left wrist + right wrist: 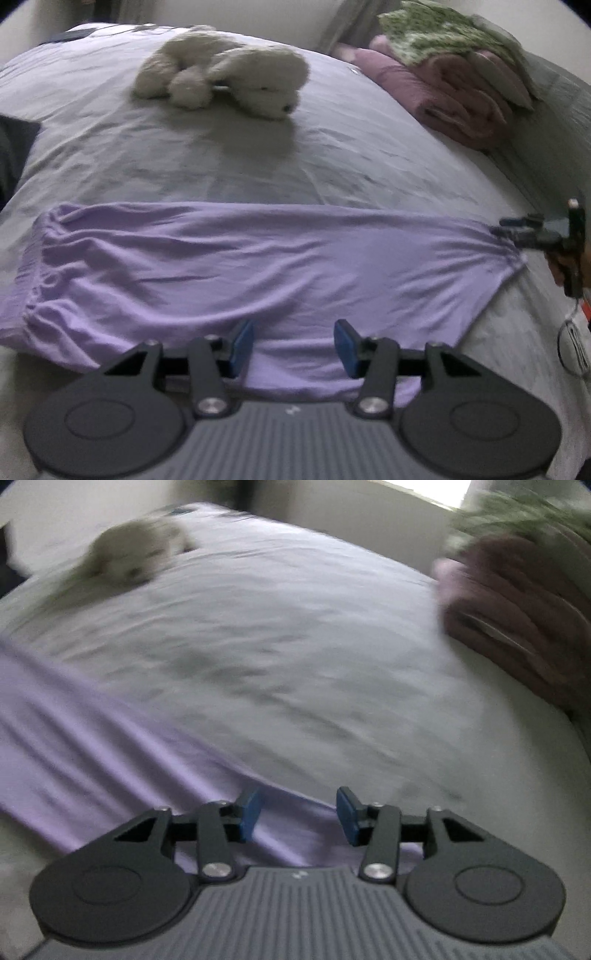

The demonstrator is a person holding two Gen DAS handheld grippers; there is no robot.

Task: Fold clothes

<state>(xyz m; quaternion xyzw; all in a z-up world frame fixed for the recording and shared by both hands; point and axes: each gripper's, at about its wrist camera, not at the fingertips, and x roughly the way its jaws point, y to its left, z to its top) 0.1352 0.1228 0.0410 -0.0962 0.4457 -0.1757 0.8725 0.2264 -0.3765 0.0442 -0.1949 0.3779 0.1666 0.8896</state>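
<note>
A lilac garment with a gathered elastic edge on its left side lies spread flat across the grey bed sheet. My left gripper hovers over the garment's near edge. Its blue pads stand apart and grip nothing. My right gripper sits at the garment's far right corner in the left wrist view. In the blurred right wrist view the right gripper is open, with the lilac garment running under and to the left of its pads, which are not pinching it.
A white plush dog lies further back on the bed. A stack of folded pink cloth topped by a green patterned piece sits at the back right. Something dark shows at the left edge.
</note>
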